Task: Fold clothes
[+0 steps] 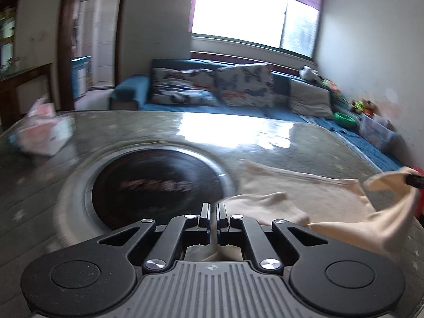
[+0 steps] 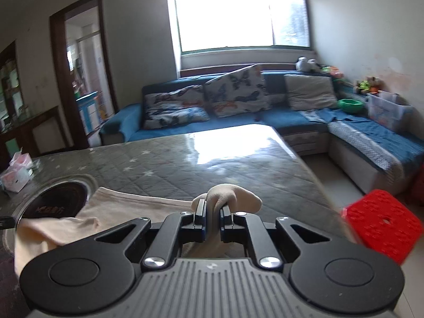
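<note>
Tissue pack (image 1: pixel 42 135) lay at the table's (image 1: pixel 159 129) far left, blurred. Round dark hob (image 1: pixel 156 182) sat set into the tabletop, just left of the cream garment (image 1: pixel 304 193), which spread flat toward the right edge. Left gripper (image 1: pixel 213 212) had its jaws clenched almost together; whether cloth sat between them could not be told. Right gripper (image 2: pixel 213 209) was clamped on a bunched fold of the garment, lifted above the table. Red stool (image 2: pixel 381 225) stood on the floor, right.

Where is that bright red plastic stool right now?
In the right wrist view, the bright red perforated plastic stool stands on the floor at lower right, just beyond the grey quilted table's right edge, in front of the blue sofa.
</note>
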